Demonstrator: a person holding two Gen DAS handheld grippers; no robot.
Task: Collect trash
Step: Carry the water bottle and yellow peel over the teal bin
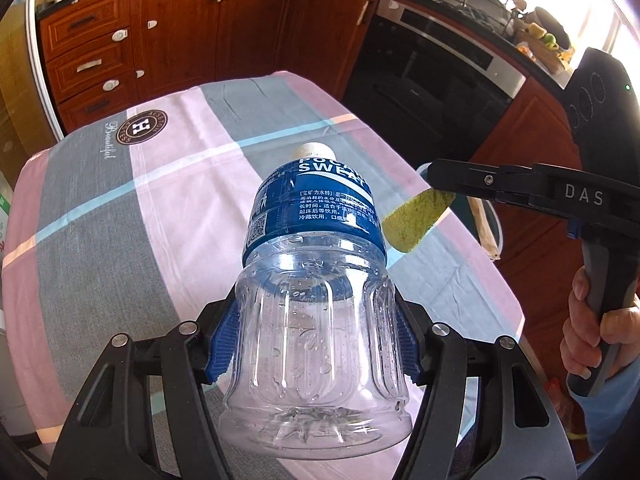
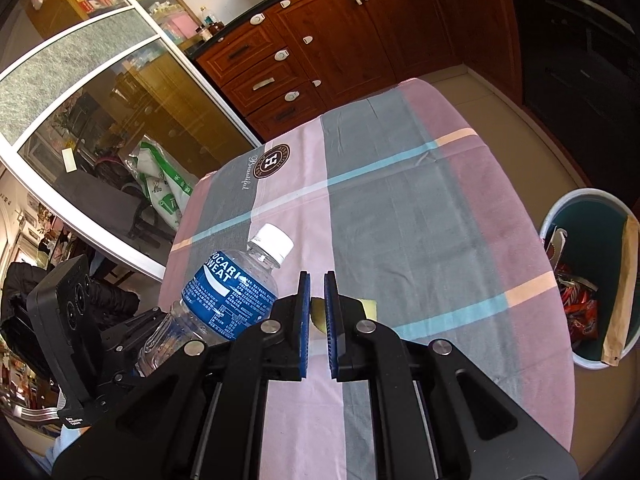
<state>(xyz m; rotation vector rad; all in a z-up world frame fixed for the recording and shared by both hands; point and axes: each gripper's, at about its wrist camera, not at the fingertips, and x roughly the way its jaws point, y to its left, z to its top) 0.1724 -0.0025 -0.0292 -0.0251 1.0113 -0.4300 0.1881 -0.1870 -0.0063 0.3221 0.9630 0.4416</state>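
Note:
My left gripper (image 1: 316, 344) is shut on a clear plastic bottle (image 1: 316, 304) with a blue Pocari Sweat label and white cap, held above the table. The bottle (image 2: 228, 296) also shows at the left of the right wrist view. My right gripper (image 2: 317, 304) is shut on a yellow-green piece of peel (image 2: 320, 318). In the left wrist view that gripper (image 1: 436, 188) holds the peel (image 1: 412, 220) over the table's right edge. A light blue trash bin (image 2: 592, 288) stands on the floor right of the table, with red wrappers and a brown paper strip inside.
The table wears a pink, grey and blue checked cloth (image 2: 392, 200). Wooden kitchen cabinets (image 1: 176, 28) and a black oven (image 1: 432, 80) stand behind it. A glass sliding door (image 2: 100, 112) and a green-white bag (image 2: 160, 184) are to the left.

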